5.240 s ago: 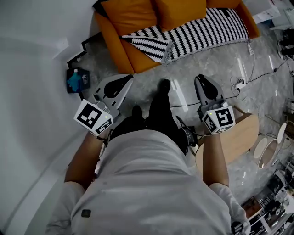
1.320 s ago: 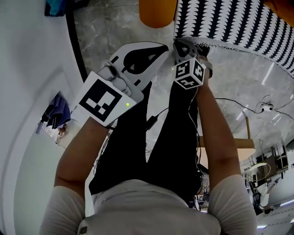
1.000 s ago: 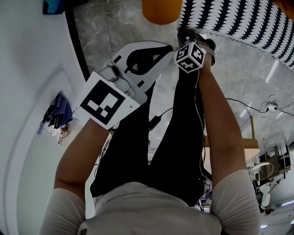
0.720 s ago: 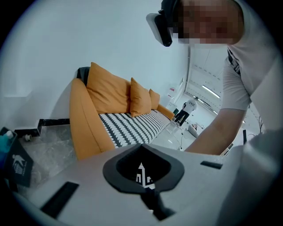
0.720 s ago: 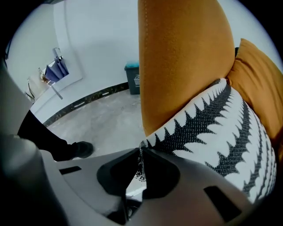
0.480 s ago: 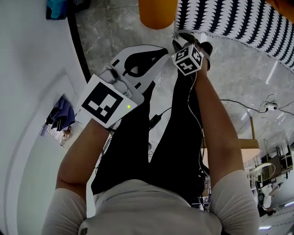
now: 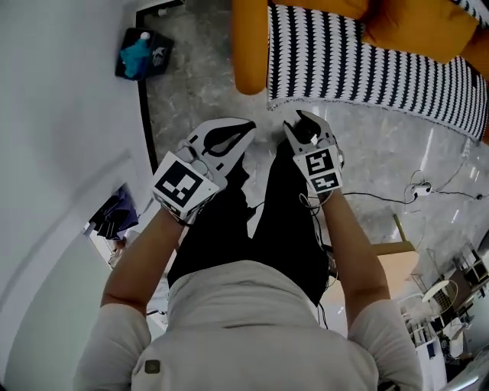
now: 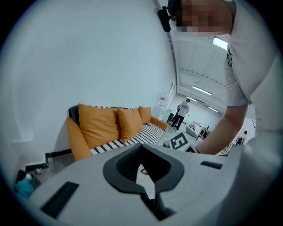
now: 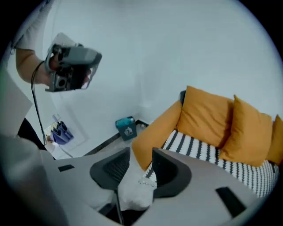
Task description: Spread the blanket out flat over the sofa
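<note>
The black-and-white striped blanket (image 7: 367, 69) lies over the seat of the orange sofa (image 7: 248, 53), its fringed edge hanging down the front. Both grippers hover over the floor just short of that edge. My right gripper (image 7: 302, 124) has its jaws opening, and no cloth is between them (image 9: 141, 152). My left gripper (image 7: 246, 124) is shut with nothing in it (image 8: 141, 148). In the right gripper view the blanket (image 9: 199, 152) shows beyond the sofa arm (image 9: 154, 132). In the left gripper view the blanket (image 8: 119, 142) lies under the cushions (image 8: 97, 123).
Orange cushions (image 7: 412, 23) lean on the sofa back. A dark bin holding a blue thing (image 7: 141, 53) stands by the white wall at left. A cable (image 7: 397, 198) runs over the grey floor, and a wooden table (image 7: 397, 260) stands at right. A person (image 8: 181, 114) stands far off.
My right gripper was shut at the blanket's edge; it now stands open and has drawn back from it. The view has pulled back, showing the blanket on the seat.
</note>
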Demonstrator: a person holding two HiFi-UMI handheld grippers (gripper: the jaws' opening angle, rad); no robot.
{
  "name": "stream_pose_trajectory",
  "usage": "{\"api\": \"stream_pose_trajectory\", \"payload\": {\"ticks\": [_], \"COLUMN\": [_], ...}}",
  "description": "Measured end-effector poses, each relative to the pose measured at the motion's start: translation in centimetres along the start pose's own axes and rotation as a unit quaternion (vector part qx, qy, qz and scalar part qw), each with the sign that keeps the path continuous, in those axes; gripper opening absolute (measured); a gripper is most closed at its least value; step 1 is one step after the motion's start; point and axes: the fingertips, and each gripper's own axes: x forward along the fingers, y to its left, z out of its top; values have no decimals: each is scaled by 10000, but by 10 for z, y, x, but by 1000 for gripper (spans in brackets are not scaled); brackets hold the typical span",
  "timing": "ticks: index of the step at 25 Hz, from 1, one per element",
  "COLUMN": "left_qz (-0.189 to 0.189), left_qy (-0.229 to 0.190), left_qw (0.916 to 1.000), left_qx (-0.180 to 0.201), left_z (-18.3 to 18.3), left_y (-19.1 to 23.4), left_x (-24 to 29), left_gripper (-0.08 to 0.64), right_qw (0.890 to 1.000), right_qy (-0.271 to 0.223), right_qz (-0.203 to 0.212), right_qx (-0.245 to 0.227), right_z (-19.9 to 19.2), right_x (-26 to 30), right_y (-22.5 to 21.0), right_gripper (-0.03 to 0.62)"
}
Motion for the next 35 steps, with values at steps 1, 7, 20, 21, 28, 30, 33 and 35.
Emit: {"api": "stream_pose_trajectory", "payload": {"ticks": [1, 7, 20, 21, 28, 30, 33, 35], "left_qz": [-16, -249, -935, -951, -870, -771, -615, -511], "left_qy": [-90, -691, -1356, -1382, -1487, -1542, -1594, -1644], "left_qw": [9999, 9951, 9722, 9716, 9675, 9678, 9679, 9678], "left_qx": [98, 656, 1663, 1670, 1849, 1836, 1843, 1835], "left_z": [17, 100, 173, 175, 176, 173, 167, 162], "left_y": [-7, -54, -183, -191, -243, -259, -290, -312], "left_x": [-9, -79, -212, -218, -246, -251, -256, -259], "left_gripper": [9, 9, 9, 9, 9, 9, 9, 9], "right_qw": [9997, 9864, 9492, 9477, 9388, 9380, 9358, 9351], "right_qy": [-224, -1342, -2301, -2334, -2553, -2589, -2704, -2782], "right_qz": [-123, -948, -2143, -2175, -2308, -2296, -2243, -2167], "right_qx": [1, -59, -135, -123, -147, -212, -299, -353], "right_z": [26, 146, 207, 206, 181, 167, 152, 143], "right_x": [-25, -159, -370, -383, -458, -475, -503, -519], "right_y": [-3, 18, 138, 144, 170, 178, 191, 200], "right_gripper": [172, 160, 44, 40, 35, 35, 35, 35]}}
